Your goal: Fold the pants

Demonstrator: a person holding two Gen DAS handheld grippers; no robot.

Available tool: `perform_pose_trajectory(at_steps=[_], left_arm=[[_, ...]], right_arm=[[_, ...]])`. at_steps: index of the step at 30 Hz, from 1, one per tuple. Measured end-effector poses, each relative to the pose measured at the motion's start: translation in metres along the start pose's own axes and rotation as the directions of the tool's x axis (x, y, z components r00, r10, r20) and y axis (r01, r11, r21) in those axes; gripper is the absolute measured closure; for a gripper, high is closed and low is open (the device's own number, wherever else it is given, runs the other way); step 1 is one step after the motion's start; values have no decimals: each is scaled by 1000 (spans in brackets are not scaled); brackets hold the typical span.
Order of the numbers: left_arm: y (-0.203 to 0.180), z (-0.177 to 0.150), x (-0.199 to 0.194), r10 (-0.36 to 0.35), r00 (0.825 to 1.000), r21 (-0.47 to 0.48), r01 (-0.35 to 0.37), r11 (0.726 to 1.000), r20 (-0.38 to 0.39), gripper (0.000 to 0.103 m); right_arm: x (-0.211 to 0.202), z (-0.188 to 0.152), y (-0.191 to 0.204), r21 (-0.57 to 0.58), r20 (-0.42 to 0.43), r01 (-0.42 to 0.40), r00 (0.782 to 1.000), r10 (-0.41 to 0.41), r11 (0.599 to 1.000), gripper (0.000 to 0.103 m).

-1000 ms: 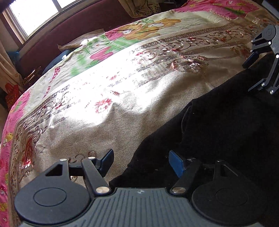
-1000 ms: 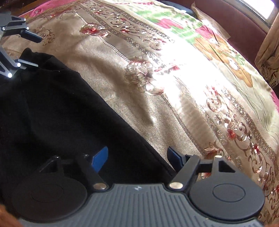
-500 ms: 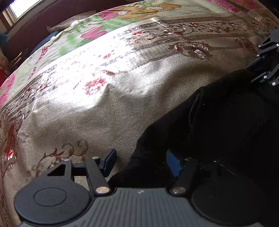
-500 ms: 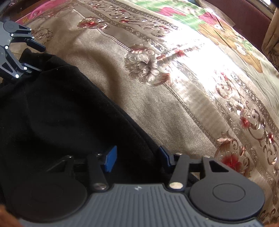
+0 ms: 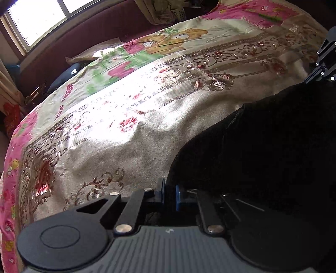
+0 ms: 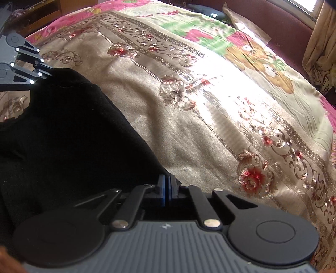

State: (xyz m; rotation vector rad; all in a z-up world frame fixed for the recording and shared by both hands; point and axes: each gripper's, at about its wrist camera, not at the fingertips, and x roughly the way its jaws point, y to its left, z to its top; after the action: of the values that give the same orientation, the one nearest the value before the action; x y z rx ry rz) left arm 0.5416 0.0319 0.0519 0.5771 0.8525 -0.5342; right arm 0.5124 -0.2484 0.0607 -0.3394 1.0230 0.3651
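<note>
The black pants (image 5: 262, 151) lie on a patterned bedspread; they fill the right side of the left wrist view and the left side of the right wrist view (image 6: 63, 136). My left gripper (image 5: 169, 195) is shut on the pants' edge, black cloth pinched between its blue pads. My right gripper (image 6: 167, 189) is shut on another corner of the pants. Each gripper shows in the other's view, the right one at the far right (image 5: 324, 63) and the left one at the far left (image 6: 25, 63), both holding the cloth's far corners, slightly raised.
The gold, pink and green floral bedspread (image 5: 126, 117) covers the bed (image 6: 210, 105). A dark red headboard (image 5: 88, 35) and a bright window (image 5: 37, 19) lie beyond. A curtain (image 6: 321, 42) hangs at the far right.
Both grippers have closed from open onto the pants' edge. The views have tilted up, and the held corners look lifted off the bedspread.
</note>
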Motion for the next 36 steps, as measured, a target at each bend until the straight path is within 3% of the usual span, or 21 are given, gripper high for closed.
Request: perform_pose_trajectory(at_steps=[2, 5, 9, 10, 13, 16, 19, 27, 30, 33, 36], left_arm=[[-3, -13, -29, -30, 999, -27, 31, 999, 22, 77], [-19, -40, -74, -130, 990, -40, 132, 990, 53, 77], [-59, -78, -102, -165, 986, 6, 165, 986, 35, 77], [-67, -84, -99, -161, 987, 18, 161, 987, 28, 76], [-80, -90, -75, -142, 990, 11, 142, 990, -2, 76], [-75, -88, -64, -119, 993, -17, 119, 993, -1, 77], [-54, -78, -64, -110, 993, -113, 113, 987, 30, 77], [-11, -44, -35, -76, 995, -218, 87, 972, 60, 77], [-1, -34, -20, -68, 996, -248, 81, 965, 61, 77], [4, -28, -13, -52, 997, -256, 66, 965, 60, 77], [7, -26, -14, -54, 996, -260, 69, 963, 64, 77]], right_arm=[[-26, -11, 8, 14, 19, -8, 1000, 7, 1000, 103], [-79, -33, 28, 55, 47, -51, 998, 49, 997, 103], [-128, -72, 67, 32, 2, -104, 995, 104, 994, 103], [-131, -80, 76, -2, -4, -73, 997, 73, 997, 102], [-109, -90, 82, -88, -22, -1, 1000, -1, 996, 98], [-72, -93, 81, -235, 5, 104, 994, -106, 966, 70], [-34, -93, 77, -347, 23, 183, 982, -187, 920, 68], [26, -83, 63, -427, 53, 232, 971, -232, 874, 61], [36, -75, 50, -371, 44, 230, 972, -230, 900, 62], [37, -76, 48, -372, 26, 237, 969, -245, 897, 62], [21, -82, 54, -383, 45, 197, 980, -195, 902, 52]])
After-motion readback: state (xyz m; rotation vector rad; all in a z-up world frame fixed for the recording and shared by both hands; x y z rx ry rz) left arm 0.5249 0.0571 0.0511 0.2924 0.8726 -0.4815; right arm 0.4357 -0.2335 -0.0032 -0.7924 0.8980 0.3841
